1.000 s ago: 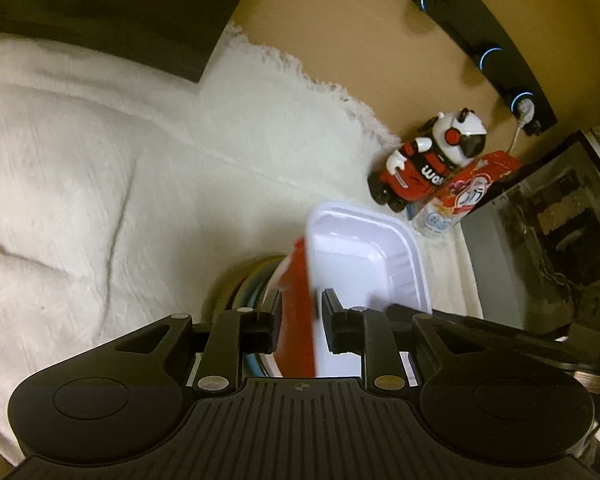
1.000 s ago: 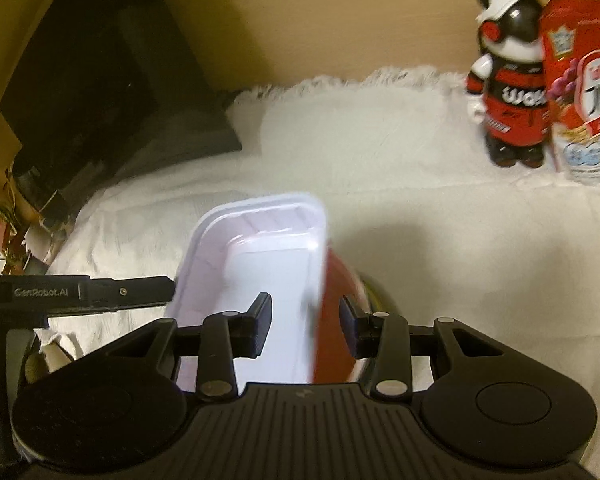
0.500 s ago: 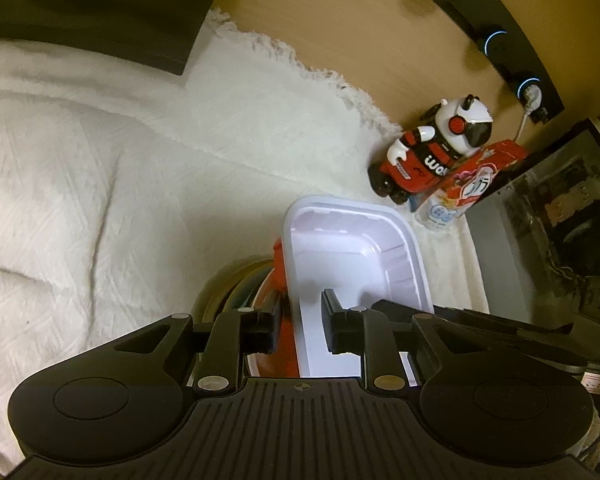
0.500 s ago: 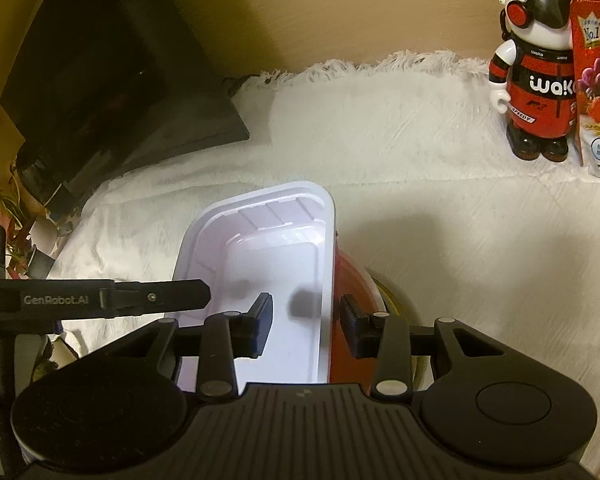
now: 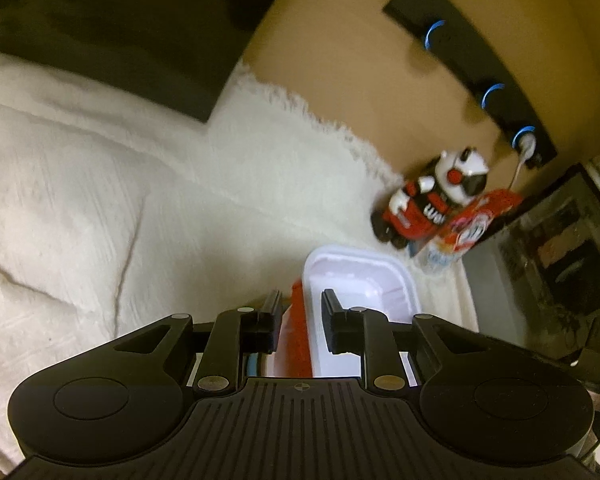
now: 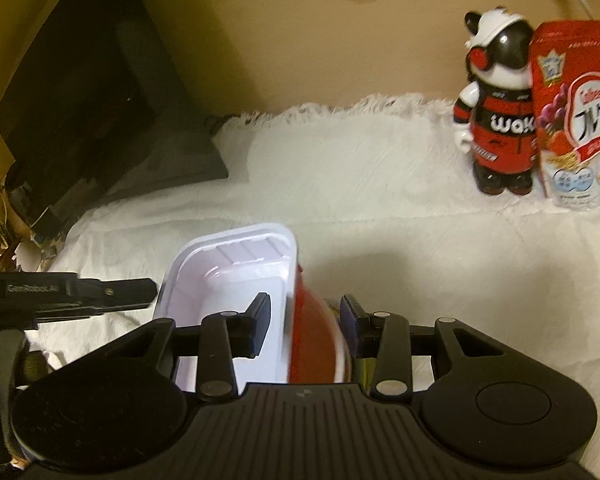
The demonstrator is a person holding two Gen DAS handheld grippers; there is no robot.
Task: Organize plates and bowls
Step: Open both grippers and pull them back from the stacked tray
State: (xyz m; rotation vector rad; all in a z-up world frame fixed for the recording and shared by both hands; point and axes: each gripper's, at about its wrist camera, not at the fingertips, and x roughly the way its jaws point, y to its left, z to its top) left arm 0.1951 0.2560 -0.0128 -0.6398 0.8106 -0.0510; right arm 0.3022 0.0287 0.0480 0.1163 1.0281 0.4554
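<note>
A white rectangular plastic tray (image 5: 364, 280) sits inside a red bowl (image 5: 298, 340); both show in the right wrist view, tray (image 6: 236, 272) and red bowl (image 6: 314, 344). My left gripper (image 5: 300, 322) straddles the near rims of the bowl and tray, its fingers close on either side; I cannot tell if they press. My right gripper (image 6: 304, 326) straddles the opposite rims, with visible gaps beside its fingers. More dishes lie under the bowl, mostly hidden.
A white cloth (image 5: 100, 208) covers the table (image 6: 420, 280). A panda figurine (image 6: 500, 120) and a red cereal pouch (image 6: 576, 120) stand at the back right. A dark box (image 6: 92, 100) stands at the back left. A black power strip (image 5: 480, 76) hangs on the wall.
Both grippers shifted and tilted while staying around the tray and red bowl. The right gripper's fingers have spread wider apart. The stack stays between them.
</note>
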